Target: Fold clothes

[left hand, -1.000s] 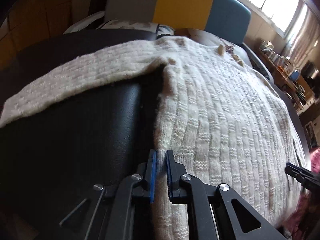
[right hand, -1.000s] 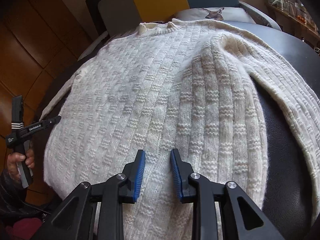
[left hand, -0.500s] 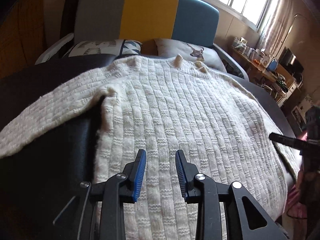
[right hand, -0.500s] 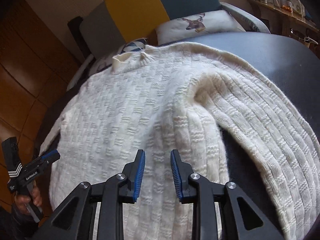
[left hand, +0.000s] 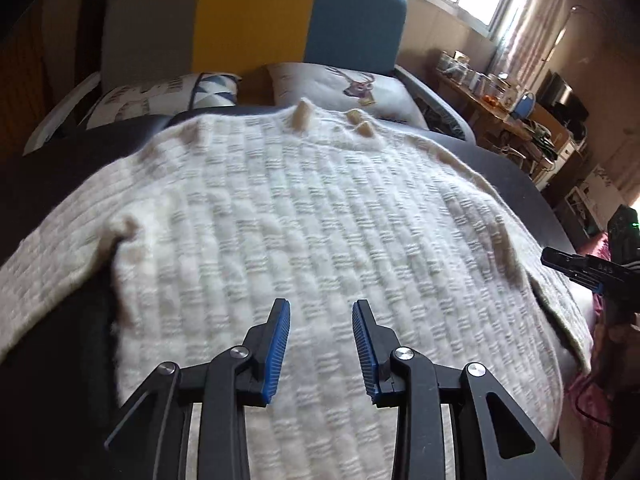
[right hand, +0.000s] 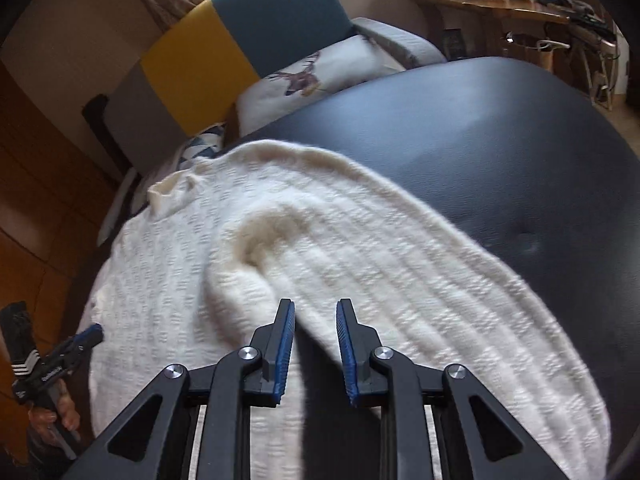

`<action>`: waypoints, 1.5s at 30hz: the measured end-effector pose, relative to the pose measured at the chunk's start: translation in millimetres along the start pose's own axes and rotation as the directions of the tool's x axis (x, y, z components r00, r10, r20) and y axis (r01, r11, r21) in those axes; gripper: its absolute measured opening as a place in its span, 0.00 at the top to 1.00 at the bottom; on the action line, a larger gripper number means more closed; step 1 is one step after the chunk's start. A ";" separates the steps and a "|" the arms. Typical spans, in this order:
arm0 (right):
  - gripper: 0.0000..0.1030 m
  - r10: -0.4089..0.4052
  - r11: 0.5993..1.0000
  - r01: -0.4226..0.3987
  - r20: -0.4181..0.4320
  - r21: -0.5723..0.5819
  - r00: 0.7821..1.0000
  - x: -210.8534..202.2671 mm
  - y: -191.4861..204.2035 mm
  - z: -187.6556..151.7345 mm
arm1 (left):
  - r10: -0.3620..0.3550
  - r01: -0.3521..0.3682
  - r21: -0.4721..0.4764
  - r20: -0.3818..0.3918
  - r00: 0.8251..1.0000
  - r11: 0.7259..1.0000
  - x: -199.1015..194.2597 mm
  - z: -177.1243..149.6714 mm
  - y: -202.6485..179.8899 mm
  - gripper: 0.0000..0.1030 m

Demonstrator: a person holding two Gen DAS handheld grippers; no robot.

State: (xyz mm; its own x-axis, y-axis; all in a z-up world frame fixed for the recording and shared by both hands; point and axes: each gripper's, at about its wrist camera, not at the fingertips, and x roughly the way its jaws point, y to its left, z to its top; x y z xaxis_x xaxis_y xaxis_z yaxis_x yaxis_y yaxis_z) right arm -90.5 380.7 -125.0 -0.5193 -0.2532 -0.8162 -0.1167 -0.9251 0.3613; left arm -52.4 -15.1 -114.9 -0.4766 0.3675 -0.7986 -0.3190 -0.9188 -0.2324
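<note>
A cream knitted sweater [left hand: 320, 220] lies flat on a dark padded surface [right hand: 500, 140], collar [left hand: 332, 120] at the far end. Its left sleeve [left hand: 52, 248] stretches out to the left and its right sleeve [right hand: 420, 280] runs down to the right. My left gripper [left hand: 320, 302] hovers open over the sweater's body with nothing between its fingers. My right gripper [right hand: 316, 302] hangs above the gap between body and right sleeve; its jaws are closing and nothing is between them. Each gripper shows at the edge of the other's view, the right gripper [left hand: 560, 260] and the left gripper [right hand: 86, 336].
Beyond the collar lie a deer-print pillow [left hand: 352, 88] and a patterned pillow [left hand: 168, 92] against a grey, yellow and blue backrest [left hand: 256, 20]. A wooden desk [left hand: 500, 112] with jars stands at the right under a bright window. A person's hand [right hand: 52, 420] holds the left gripper.
My left gripper let go of the sweater's side edge, opened and moved right over the body. The right gripper moved right from the body to the sleeve's root, its jaws a little narrower.
</note>
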 end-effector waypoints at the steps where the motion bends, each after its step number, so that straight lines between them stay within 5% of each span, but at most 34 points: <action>1: 0.79 -0.039 0.999 0.039 -0.007 0.007 0.999 -0.9 -7.8 0.8 | -0.014 0.014 0.034 0.002 1.000 0.999 5.1 7.2 -13.6 0.68; 8: 0.79 -0.174 0.984 0.176 -0.069 0.016 0.982 -35.2 -53.8 -19.0 | -0.099 0.089 0.256 0.025 0.995 0.963 40.6 74.3 -100.7 0.68; 14: 0.76 -0.223 0.969 0.235 -0.144 0.070 0.964 -67.3 -91.3 -49.5 | -0.140 0.121 0.433 0.012 0.990 0.893 86.8 137.6 -174.0 0.68; 18: 0.76 -0.273 0.957 0.286 -0.198 0.043 0.942 -59.0 -100.1 -62.8 | -0.102 0.122 0.549 -0.067 0.993 0.827 135.4 144.0 -222.0 0.68; 22: 0.76 -0.335 0.940 0.342 -0.156 0.017 0.929 -51.8 -107.3 -51.4 | -0.041 0.145 0.572 -0.191 0.981 0.807 187.5 140.6 -240.7 0.68; 24: 0.76 -0.391 0.920 0.392 -0.119 -0.011 0.913 -46.7 -113.8 -39.5 | -0.013 0.141 0.575 -0.222 0.975 0.806 206.5 137.7 -243.9 0.68; 28: 0.76 -0.486 0.874 0.485 -0.048 -0.039 0.872 -36.7 -130.9 -14.9 | -0.040 0.156 0.502 -0.234 0.971 0.850 222.0 141.7 -238.3 0.68; 32: 0.76 -0.491 0.871 0.490 -0.046 -0.030 0.870 -34.9 -138.7 -6.2 | -0.085 0.187 0.421 -0.249 0.965 0.888 227.0 148.6 -231.4 0.67; 36: 0.75 -0.491 0.871 0.492 -0.041 0.012 0.870 -40.5 -143.0 -0.1 | -0.215 0.274 0.245 -0.243 0.946 0.930 213.7 162.5 -206.3 0.67; 38: 0.71 -0.439 0.893 0.438 -0.016 0.100 0.898 -50.7 -139.0 2.1 | -0.264 0.299 0.157 -0.207 0.942 0.941 201.3 168.0 -184.5 0.67; 40: 0.71 -0.160 0.970 0.147 0.049 0.195 0.986 -58.0 -122.2 -1.5 | -0.266 0.294 0.155 -0.177 0.948 0.943 186.0 162.8 -168.8 0.67; 41: 0.70 0.001 0.973 -0.017 0.068 0.229 0.998 -55.9 -112.0 -3.7 | -0.266 0.290 0.157 -0.162 0.950 0.944 178.3 160.0 -161.2 0.67; 43: 0.70 0.220 0.930 -0.229 0.065 0.286 0.973 -36.3 -89.3 -10.1 | -0.264 0.284 0.160 -0.132 0.955 0.946 162.9 154.2 -146.1 0.67; 45: 0.70 0.317 0.880 -0.314 0.052 0.356 0.947 -11.7 -68.3 -18.0 | -0.264 0.280 0.167 -0.114 0.958 0.945 149.7 145.2 -134.0 0.67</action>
State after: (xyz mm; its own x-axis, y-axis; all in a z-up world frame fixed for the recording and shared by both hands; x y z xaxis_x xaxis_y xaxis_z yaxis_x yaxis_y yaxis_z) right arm -61.2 441.7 -148.2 -0.5731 -0.5182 -0.6348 -0.2406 -0.6341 0.7348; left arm -199.9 183.8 -122.7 -0.2793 0.5779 -0.7668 -0.5722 -0.7415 -0.3504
